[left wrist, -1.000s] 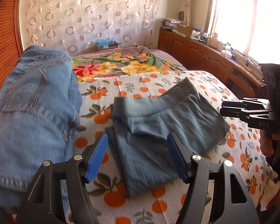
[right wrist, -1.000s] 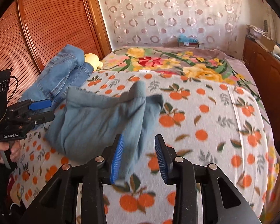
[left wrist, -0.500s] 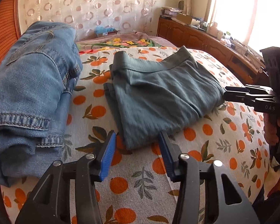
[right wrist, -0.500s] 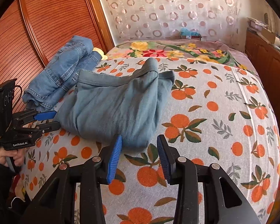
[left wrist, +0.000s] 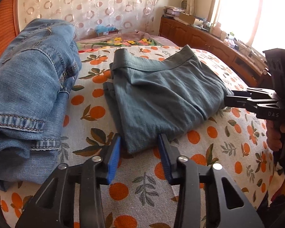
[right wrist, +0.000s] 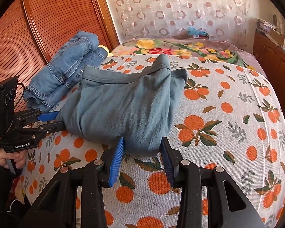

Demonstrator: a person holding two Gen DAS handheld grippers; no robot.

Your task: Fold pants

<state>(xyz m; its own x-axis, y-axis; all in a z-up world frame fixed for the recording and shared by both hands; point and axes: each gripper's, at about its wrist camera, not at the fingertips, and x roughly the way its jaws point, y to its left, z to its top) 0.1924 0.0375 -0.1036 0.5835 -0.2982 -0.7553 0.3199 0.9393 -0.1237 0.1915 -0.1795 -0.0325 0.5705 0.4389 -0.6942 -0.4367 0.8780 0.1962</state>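
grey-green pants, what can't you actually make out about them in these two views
- Legs and hems: both views, folded under the grey-green pants' top layer.
- Grip of the left gripper, jaws closing: left wrist view, near corner sits between them, pad contact unclear.
- Grip of the right gripper: right wrist view, same doubt.
- Denim jeans: left wrist view, cut off by frame edge.

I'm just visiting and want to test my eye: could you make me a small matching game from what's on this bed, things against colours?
Things:
1. folded pants
2. jeans
3. bedspread
4. pads on the tongs

Colours:
A. white with oranges and leaves
B. bright blue
C. grey-green
D. faded denim blue

Pairs: 1-C, 2-D, 3-A, 4-B
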